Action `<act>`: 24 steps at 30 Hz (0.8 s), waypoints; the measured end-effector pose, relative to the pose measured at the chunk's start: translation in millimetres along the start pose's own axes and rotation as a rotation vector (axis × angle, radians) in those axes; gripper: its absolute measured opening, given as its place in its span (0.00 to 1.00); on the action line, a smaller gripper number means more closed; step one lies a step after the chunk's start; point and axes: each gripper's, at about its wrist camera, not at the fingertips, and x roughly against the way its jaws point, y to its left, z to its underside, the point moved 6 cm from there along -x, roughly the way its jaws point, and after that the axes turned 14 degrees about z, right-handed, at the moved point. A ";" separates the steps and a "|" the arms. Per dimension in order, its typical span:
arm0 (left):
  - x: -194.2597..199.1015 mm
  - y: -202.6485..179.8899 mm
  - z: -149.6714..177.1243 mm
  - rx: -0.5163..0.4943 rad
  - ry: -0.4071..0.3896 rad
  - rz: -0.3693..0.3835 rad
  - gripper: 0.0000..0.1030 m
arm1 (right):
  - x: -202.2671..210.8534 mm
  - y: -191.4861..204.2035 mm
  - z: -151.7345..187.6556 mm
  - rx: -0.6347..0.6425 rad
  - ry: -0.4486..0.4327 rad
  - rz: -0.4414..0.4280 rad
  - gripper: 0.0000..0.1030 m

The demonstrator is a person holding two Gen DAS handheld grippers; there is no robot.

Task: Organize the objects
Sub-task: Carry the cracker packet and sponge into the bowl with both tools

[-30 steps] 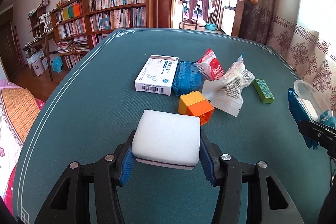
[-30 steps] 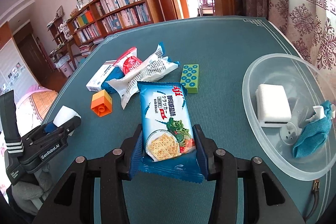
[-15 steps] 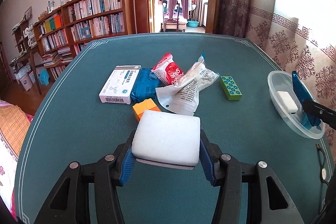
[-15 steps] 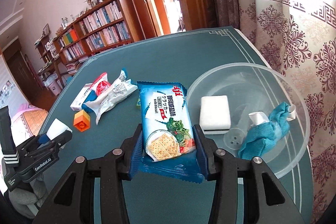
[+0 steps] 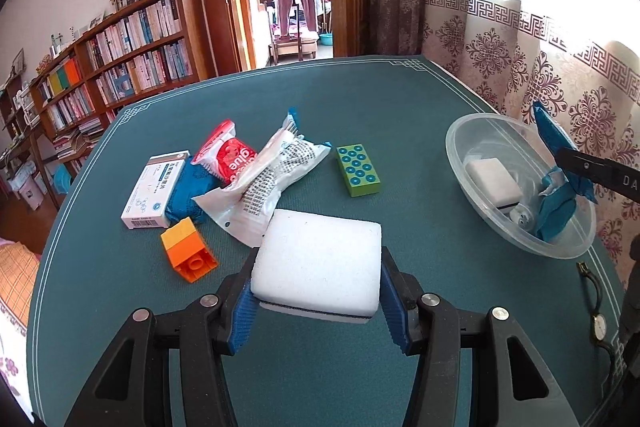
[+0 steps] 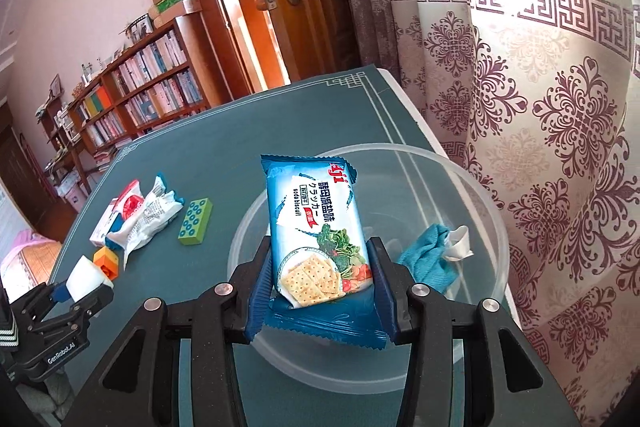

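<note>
My left gripper (image 5: 316, 301) is shut on a white sponge (image 5: 318, 261), held above the teal table. To its right stands a clear plastic bowl (image 5: 472, 131) holding another white sponge (image 5: 494, 179) and a blue cloth (image 5: 556, 205). My right gripper (image 6: 320, 291) is shut on a blue cracker packet (image 6: 316, 231), which hangs over that bowl (image 6: 492, 203) with the blue cloth (image 6: 428, 255) beside it. The bowl's sponge is hidden behind the packet in the right wrist view.
Left of the bowl lie a green studded block (image 5: 358, 169), a white printed bag (image 5: 268, 187), a red packet (image 5: 226, 155), a white box (image 5: 156, 189), a blue pack (image 5: 188, 191) and an orange block (image 5: 188, 249). A wristwatch (image 5: 596, 311) lies near the right table edge, beside the curtain.
Both grippers have swung to the right with their loads. The cracker packet now hangs over the bowl, and the bowl has come into the left wrist view.
</note>
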 end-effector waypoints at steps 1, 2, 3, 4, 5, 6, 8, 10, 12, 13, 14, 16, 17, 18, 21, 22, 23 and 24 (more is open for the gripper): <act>-2.0 -5.2 -1.4 -0.008 0.002 0.006 0.55 | -2.8 -4.1 -1.4 -0.007 0.002 0.003 0.45; -4.2 -10.0 -2.9 -0.017 0.004 0.012 0.55 | -5.2 -7.5 -1.8 -0.012 0.004 0.008 0.45; -6.2 -14.2 -4.4 -0.025 0.006 0.016 0.55 | -7.6 -11.4 -2.0 -0.018 0.007 0.011 0.46; -8.2 -18.9 -6.0 -0.032 0.009 0.021 0.55 | -10.2 -14.2 -2.6 -0.024 0.009 0.014 0.46; -10.1 -22.9 -7.3 -0.040 0.010 0.025 0.55 | -12.5 -16.8 -2.9 -0.029 0.010 0.016 0.46; -11.6 -26.6 -8.4 -0.047 0.012 0.029 0.55 | -14.2 -18.4 -3.5 -0.033 0.009 0.018 0.46; -14.1 -33.1 -10.3 -0.060 0.015 0.036 0.55 | -16.4 -20.6 -5.0 -0.039 0.003 0.021 0.46; -16.4 -37.4 -12.6 -0.069 0.017 0.044 0.55 | -20.1 -23.4 -5.4 -0.041 0.007 0.022 0.46; -18.5 -42.3 -14.9 -0.075 0.018 0.053 0.55 | -23.6 -25.1 -3.9 -0.042 0.019 0.019 0.46; -19.7 -44.7 -16.0 -0.077 0.019 0.059 0.55 | -25.0 -25.5 -2.3 -0.040 0.024 0.019 0.46; -20.9 -47.4 -17.5 -0.079 0.020 0.066 0.55 | -26.2 -26.5 -0.4 -0.036 0.029 0.021 0.46; -23.5 -53.9 -20.0 -0.086 0.021 0.081 0.55 | -29.1 -28.1 3.5 -0.030 0.039 0.022 0.46; -25.3 -58.0 -21.5 -0.091 0.022 0.089 0.55 | -30.5 -29.6 5.0 -0.028 0.043 0.024 0.46; -27.1 -62.3 -22.5 -0.098 0.023 0.096 0.55 | -32.2 -30.5 6.4 -0.027 0.051 0.024 0.46; -32.3 -75.8 -25.7 -0.122 0.027 0.120 0.55 | -36.7 -33.2 9.7 -0.027 0.065 0.019 0.46; -34.4 -80.3 -27.1 -0.130 0.029 0.126 0.55 | -37.7 -33.8 10.0 -0.027 0.066 0.019 0.46; -37.1 -84.9 -28.8 -0.137 0.032 0.134 0.55 | -38.1 -34.5 9.9 -0.029 0.067 0.018 0.46; -39.8 -89.2 -30.2 -0.144 0.035 0.142 0.55 | -38.0 -34.4 9.8 -0.029 0.067 0.017 0.46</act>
